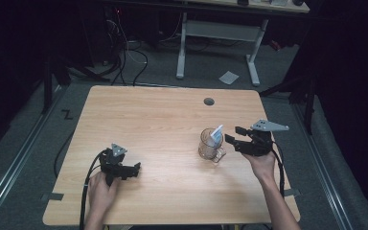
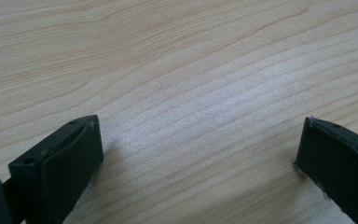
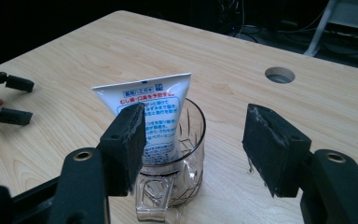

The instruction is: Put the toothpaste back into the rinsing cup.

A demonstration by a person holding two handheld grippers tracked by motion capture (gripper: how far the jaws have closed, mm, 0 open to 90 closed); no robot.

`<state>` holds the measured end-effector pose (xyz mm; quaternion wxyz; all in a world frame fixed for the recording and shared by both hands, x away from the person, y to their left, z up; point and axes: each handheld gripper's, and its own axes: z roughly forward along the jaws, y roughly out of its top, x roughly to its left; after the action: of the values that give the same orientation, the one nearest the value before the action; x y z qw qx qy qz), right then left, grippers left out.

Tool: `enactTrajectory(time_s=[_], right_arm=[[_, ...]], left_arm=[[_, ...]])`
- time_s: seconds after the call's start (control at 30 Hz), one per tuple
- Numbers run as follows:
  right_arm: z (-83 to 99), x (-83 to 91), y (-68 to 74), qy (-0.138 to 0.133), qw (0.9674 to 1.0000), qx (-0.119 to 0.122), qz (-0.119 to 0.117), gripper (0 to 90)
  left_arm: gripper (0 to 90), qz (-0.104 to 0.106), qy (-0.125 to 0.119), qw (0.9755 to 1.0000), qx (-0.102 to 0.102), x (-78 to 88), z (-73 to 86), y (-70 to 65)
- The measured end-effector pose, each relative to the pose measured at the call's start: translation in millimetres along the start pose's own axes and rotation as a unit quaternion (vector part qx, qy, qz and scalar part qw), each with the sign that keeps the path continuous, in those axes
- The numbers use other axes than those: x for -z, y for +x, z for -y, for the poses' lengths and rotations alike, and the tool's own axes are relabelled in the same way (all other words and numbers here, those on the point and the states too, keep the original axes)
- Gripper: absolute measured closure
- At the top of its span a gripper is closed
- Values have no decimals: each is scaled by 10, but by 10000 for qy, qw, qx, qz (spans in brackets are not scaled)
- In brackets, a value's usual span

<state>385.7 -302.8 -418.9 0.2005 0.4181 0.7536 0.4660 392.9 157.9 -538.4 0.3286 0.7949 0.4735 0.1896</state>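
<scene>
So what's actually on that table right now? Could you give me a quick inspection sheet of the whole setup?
Surface: light wooden table, with a round hole near its far edge.
Job's things: a clear glass mug stands upright on the table; a white tube with printed text stands in it, leaning, flat end up.
Clutter: nothing seen on the table.
Grippers: left gripper low over bare wood, jaws wide apart, nothing between them. Right gripper level with the mug, jaws open, not touching the tube.
Cables: black cables trail from each gripper toward the near edge.
Surroundings: dark room, grey floor, a white-legged desk beyond, a paper scrap on the floor.
</scene>
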Motion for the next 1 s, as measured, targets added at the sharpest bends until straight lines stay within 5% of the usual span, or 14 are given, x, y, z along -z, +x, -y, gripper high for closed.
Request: enactTrajectory(time_s=[1.0], right_arm=[[149, 96, -232, 0, 9985, -273, 484, 406]], left_arm=[[8, -1, 1, 10000, -3, 0, 0, 0]])
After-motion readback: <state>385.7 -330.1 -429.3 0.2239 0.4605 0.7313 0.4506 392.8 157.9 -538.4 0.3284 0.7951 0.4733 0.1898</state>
